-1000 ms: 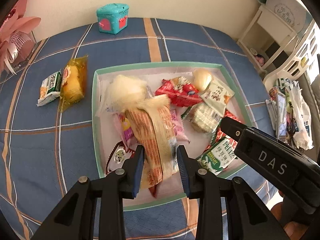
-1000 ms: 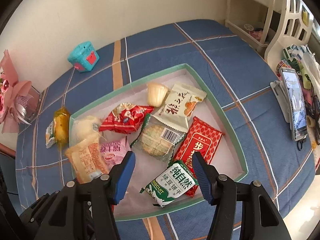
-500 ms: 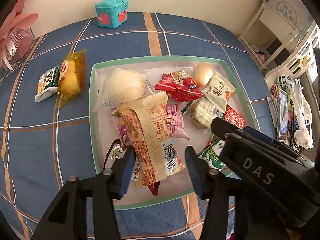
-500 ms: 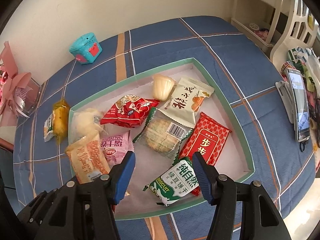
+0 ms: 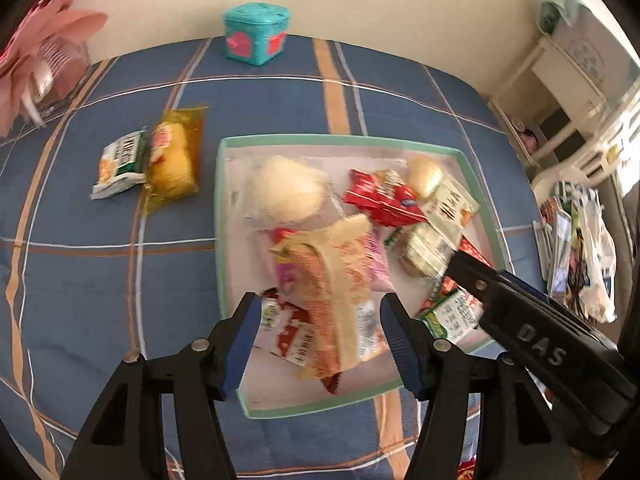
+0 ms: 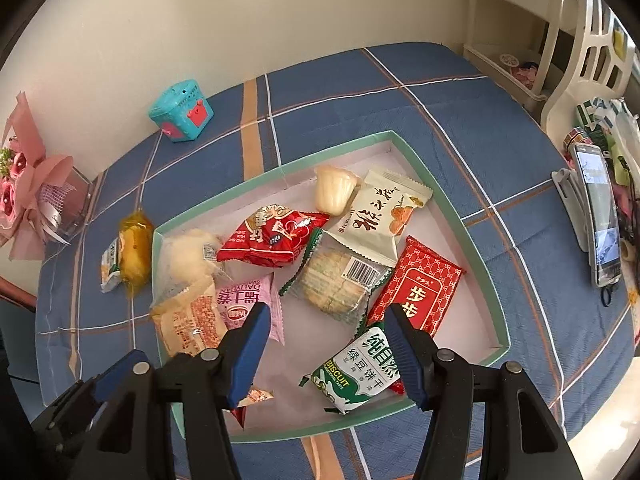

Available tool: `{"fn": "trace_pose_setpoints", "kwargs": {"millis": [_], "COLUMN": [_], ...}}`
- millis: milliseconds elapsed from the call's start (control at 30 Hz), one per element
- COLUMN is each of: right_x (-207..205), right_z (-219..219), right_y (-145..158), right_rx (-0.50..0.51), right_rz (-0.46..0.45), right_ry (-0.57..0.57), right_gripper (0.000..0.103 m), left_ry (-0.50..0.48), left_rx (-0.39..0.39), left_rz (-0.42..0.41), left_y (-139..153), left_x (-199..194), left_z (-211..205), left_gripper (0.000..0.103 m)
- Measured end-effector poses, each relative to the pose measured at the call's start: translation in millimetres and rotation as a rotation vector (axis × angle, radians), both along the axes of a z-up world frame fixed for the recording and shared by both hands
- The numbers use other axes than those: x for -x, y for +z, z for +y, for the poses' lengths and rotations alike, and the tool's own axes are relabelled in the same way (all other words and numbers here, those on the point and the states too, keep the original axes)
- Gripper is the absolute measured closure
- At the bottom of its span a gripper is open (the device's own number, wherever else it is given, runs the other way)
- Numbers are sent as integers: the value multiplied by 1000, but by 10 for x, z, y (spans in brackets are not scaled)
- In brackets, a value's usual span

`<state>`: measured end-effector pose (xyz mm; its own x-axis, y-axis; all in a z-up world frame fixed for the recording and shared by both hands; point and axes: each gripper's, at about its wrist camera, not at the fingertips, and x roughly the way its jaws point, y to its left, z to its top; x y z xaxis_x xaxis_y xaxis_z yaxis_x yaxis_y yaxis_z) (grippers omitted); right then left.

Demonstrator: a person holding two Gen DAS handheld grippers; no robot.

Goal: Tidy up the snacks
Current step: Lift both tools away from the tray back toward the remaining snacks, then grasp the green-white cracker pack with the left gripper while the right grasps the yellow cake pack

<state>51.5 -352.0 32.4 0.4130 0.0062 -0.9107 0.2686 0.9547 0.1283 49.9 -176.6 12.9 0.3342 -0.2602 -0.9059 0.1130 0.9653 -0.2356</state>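
Observation:
A green-rimmed tray on the blue plaid cloth holds several snack packets. My left gripper is open and empty, just above the tray's near edge; an orange bread packet lies in the tray between its fingers. My right gripper is open and empty above the tray's near side, by a green biscuit packet. A yellow cake packet and a small green-white packet lie on the cloth left of the tray.
A teal box stands at the back by the wall. A pink bouquet is at the far left. A phone on a stand and clutter sit at the right; white shelves beyond.
My left gripper has opened, let go of the orange bread packet into the tray, and drawn back. The right gripper stayed open and drifted slightly.

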Motion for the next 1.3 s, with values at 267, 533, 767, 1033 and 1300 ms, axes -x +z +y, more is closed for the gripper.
{"fn": "trace_pose_setpoints", "kwargs": {"millis": [267, 533, 767, 1033, 1300], "right_x": [-31, -162, -380, -807, -1153], "right_z": [143, 427, 847, 1550, 2045], "right_y": [59, 125, 237, 37, -479], "right_rx": [-14, -8, 2, -8, 27], "right_rz": [-35, -115, -174, -162, -78], "right_ry": [52, 115, 225, 363, 484], "right_gripper": [36, 0, 0, 5, 33], "left_ry": [173, 397, 460, 434, 414], "left_rx": [50, -56, -31, 23, 126], "left_rz": [-17, -80, -62, -60, -24], "left_y": [48, 16, -108, -241, -513], "left_x": [-149, -293, -495, -844, -1139], "left_z": [601, 1446, 1826, 1856, 1956], "left_gripper": [29, 6, 6, 6, 7]}}
